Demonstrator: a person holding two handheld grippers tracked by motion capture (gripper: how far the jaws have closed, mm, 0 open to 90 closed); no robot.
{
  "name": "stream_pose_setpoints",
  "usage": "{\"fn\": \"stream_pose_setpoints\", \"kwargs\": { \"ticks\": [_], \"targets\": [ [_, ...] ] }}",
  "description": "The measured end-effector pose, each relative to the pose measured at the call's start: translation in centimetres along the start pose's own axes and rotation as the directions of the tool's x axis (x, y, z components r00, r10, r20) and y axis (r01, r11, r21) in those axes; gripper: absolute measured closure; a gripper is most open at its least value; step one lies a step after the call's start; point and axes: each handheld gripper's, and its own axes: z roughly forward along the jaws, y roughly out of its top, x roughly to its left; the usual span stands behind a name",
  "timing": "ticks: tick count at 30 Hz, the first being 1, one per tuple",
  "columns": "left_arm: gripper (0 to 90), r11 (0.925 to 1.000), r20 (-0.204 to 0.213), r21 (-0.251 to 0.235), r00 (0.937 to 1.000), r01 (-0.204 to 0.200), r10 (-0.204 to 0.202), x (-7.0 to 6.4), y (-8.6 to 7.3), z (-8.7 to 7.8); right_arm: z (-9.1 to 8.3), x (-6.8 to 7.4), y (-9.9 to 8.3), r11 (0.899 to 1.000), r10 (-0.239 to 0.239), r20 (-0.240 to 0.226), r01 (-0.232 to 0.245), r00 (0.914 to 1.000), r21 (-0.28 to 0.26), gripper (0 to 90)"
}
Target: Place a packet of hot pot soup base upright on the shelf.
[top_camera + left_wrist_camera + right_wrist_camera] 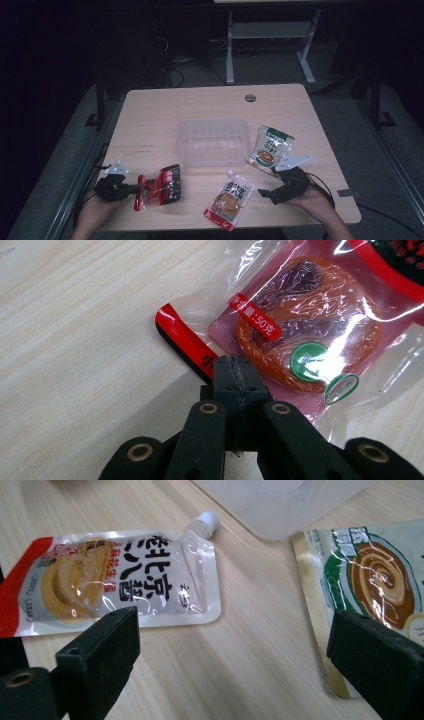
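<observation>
Red snack packet [310,335] lies at the near left of the table [150,125], its sealed red edge pinched between the pressed-together jaws of the left gripper [131,189]. Judging by the layout, packing has barely begun: the clear tub [214,141] in the middle holds nothing, while the spouted sauce pouch [120,585] and the green-and-brown sauce packet [370,585] rest on the wood. The right gripper [232,652] hovers between those two with jaws spread wide. A red label on the snack packet seems to read "50" beside Chinese characters; the pouch carries bold Chinese lettering.
</observation>
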Motion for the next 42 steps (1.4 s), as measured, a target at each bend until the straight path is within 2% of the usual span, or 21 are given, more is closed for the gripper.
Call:
{"fn": "stream_pose_setpoints", "kwargs": {
  "ticks": [6,7,11,13,16,24,33,34,39,42],
  "targets": [
    [89.8,0.9998,0.007,0.007,0.9998,-0.018,0.018,-0.5,0.4,0.3,0.4,0.7,0.9,1.0,0.002,-0.033,-0.003,0.9995,-0.03,6.6],
    [89.8,0.9998,0.015,0.007,0.9997,-0.021,0.021,-0.7,0.4,0.4,0.7,1.1,1.4,0.999,-0.003,-0.053,0.001,0.9986,-0.037,6.6],
    [89.8,0.999,0.024,0.018,0.9989,-0.042,0.041,-1.2,0.8,0.6,1.1,1.6,2.3,0.998,-0.012,-0.089,0.007,0.996,-0.062,6.6],
    [89.8,0.9994,0.03,0.006,0.9989,-0.035,0.035,-1.5,0.9,0.8,1.5,2.0,2.9,0.997,-0.013,-0.104,0.005,0.9945,-0.071,6.6],
    [89.8,0.9988,0.035,0.014,0.9983,-0.047,0.047,-1.6,1.1,0.9,2.0,2.7,3.8,0.996,-0.022,-0.124,0.011,0.9921,-0.085,12.9],
    [89.8,0.9992,0.045,0.008,0.9982,-0.039,0.038,-1.8,1.1,1.0,3.2,3.8,5.0,0.997,-0.039,-0.162,0.029,0.9861,-0.065,12.9],
    [89.8,0.9993,0.053,0.008,0.9979,-0.037,0.037,-1.8,1.1,1.0,4.9,5.1,6.7,0.997,-0.061,-0.212,0.049,0.9753,-0.061,14.2],
    [89.9,0.9995,0.053,0.004,0.9981,-0.032,0.032,-1.8,1.1,1.0,5.4,5.3,7.2,0.997,-0.059,-0.231,0.047,0.9711,-0.061,14.8],
    [89.9,0.9994,0.055,0.005,0.9978,-0.036,0.035,-1.8,1.1,1.0,6.5,6.0,8.1,0.997,-0.071,-0.248,0.059,0.9661,-0.055,15.7],
    [89.8,0.9992,0.06,0.006,0.9974,-0.039,0.038,-1.7,1.1,1.0,7.7,6.6,9.0,0.996,-0.075,-0.276,0.061,0.9583,-0.059,18.4]
  ]
}}
